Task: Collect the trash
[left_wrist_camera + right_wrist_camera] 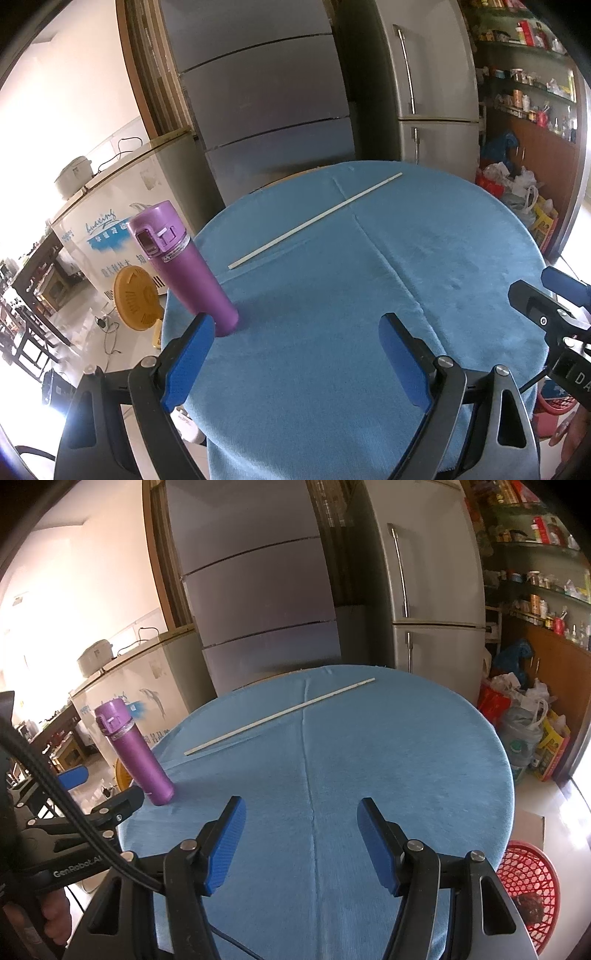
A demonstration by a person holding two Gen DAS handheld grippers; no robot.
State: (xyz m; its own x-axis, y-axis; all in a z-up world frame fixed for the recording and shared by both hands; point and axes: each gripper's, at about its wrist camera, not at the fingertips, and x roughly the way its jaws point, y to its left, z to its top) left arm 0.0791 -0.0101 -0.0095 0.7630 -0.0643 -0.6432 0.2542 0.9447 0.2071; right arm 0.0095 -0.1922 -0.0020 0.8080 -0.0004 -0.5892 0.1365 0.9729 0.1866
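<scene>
One round desk (369, 295), covered by a blue cloth, is recorded. Two loose items are counted on it: one long thin white stick (314, 221) and one purple flask (181, 266).

The stick lies flat on the far half of the desk. Its long axis runs diagonally, from a nearer end at the left to a farther end at the right, and it crosses the cloth's centre crease. It is touched by neither gripper.

The flask stands upright near the desk's left edge, lid closed, well apart from the stick's near end. In the left wrist view it is just beyond the left finger (192, 362) of the left gripper (295, 362), without visible contact.

The left gripper is seen with its fingers wide apart and nothing between them. The fingers of the right gripper (301, 843) are also apart, less widely, with only bare cloth between them. Both grippers are held over the desk's near edge. No object lies between either gripper and the stick.

One red mesh basket (532, 882) is noted on the floor at the near right of the desk, with a dark item inside. Behind the desk, one silver refrigerator (432, 602), one chest freezer (147, 679) at the left, and several bags (524, 716) on the floor at the right are recorded.
</scene>
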